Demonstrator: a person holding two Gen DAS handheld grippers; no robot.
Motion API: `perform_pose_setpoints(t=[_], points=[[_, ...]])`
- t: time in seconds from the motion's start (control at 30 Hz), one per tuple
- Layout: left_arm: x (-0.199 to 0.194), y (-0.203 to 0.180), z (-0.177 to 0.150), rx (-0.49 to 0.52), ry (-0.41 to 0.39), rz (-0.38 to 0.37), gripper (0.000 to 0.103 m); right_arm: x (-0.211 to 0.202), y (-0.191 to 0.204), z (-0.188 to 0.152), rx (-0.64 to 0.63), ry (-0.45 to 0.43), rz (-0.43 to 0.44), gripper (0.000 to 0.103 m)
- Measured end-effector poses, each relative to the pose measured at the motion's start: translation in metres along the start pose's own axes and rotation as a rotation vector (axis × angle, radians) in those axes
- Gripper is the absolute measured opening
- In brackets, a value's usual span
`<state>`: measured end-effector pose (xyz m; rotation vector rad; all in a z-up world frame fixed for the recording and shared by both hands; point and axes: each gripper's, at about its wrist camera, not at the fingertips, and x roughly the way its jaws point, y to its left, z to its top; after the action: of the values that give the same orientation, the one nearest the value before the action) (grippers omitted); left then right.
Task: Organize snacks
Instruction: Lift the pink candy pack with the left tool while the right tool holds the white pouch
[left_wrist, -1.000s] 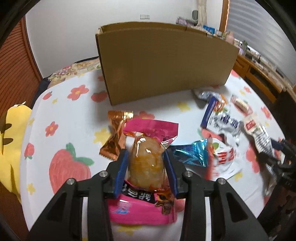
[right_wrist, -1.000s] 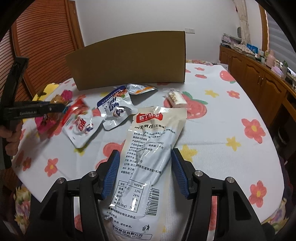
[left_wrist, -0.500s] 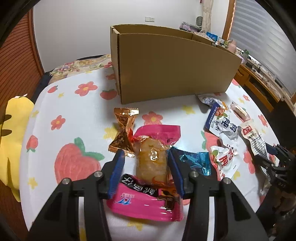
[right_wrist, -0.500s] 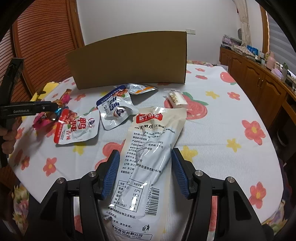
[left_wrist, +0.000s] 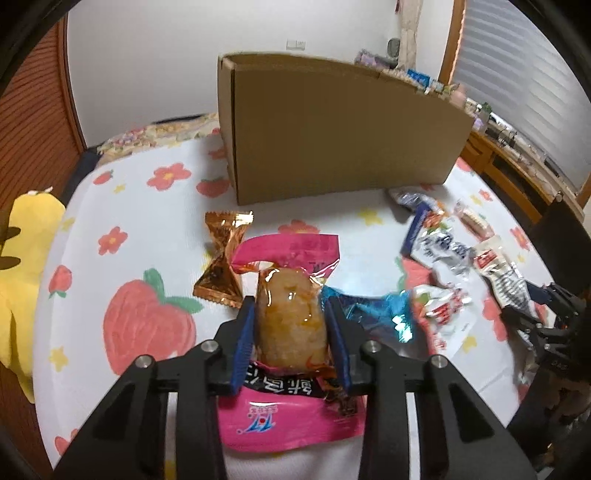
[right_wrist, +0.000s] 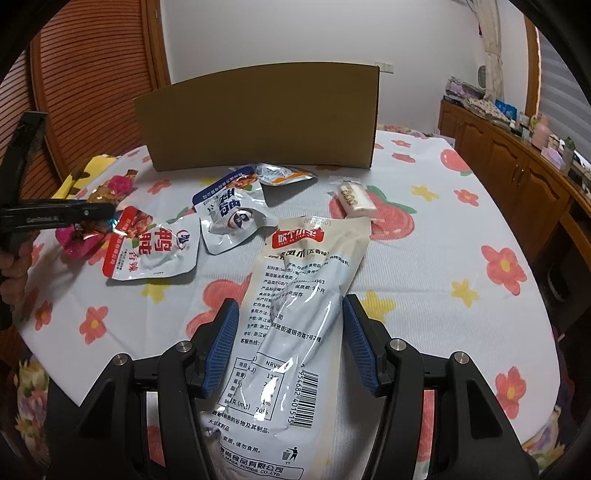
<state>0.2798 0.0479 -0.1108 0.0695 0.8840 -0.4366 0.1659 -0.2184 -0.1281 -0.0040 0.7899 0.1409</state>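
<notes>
One pink snack packet (left_wrist: 288, 328), clear-windowed over a glossy brown lump, sits on the tablecloth (left_wrist: 147, 236) between my left claw (left_wrist: 291, 332), whose jaws are closing tighter than half a second ago.

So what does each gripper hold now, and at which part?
Left gripper: jaws closing on the pink snack packet, across its clear middle. Right gripper: open astride the long white pouch, not gripping.

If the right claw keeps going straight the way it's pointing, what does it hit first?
The long white pouch already lies between the right claw's fingers, so it meets that first. Beyond it lies the tablecloth, then probably the cardboard box; depth is unclear.
</notes>
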Motion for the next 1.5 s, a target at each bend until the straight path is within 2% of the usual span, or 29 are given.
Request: perform_pose_setpoints(t=[0.23,0.37,0.57,0.9,1.13,1.47,1.5], points=[[-0.022,-0.010,0.007,0.003,-0.068,-0.001,0.035,-0.004,-0.012,0.001,0.052,-0.009,0.036,0.056],[-0.018,-0.007,0.010,-0.001,-0.049,0.014,0.035,-0.006,-0.019,0.002,0.073,-0.013,0.041,0.056],[-0.004,0.011,0.001,-0.061,0.017,0.024,0.035,-0.005,-0.019,0.000,0.074,-0.010,0.044,0.056],[-0.015,0.030,-0.002,-0.136,-0.011,-0.015,0.038,-0.005,-0.019,0.000,0.077,-0.010,0.048,0.056],[-0.004,0.036,-0.005,-0.146,0.037,0.023,0.038,-0.005,-0.019,-0.001,0.072,-0.012,0.048,0.056],[0.001,0.050,-0.005,-0.195,0.042,-0.003,0.043,-0.005,-0.019,-0.001,0.071,-0.012,0.049,0.057],[0.002,0.051,-0.006,-0.194,0.040,-0.011,0.039,-0.005,-0.020,-0.001,0.072,-0.012,0.049,0.057]])
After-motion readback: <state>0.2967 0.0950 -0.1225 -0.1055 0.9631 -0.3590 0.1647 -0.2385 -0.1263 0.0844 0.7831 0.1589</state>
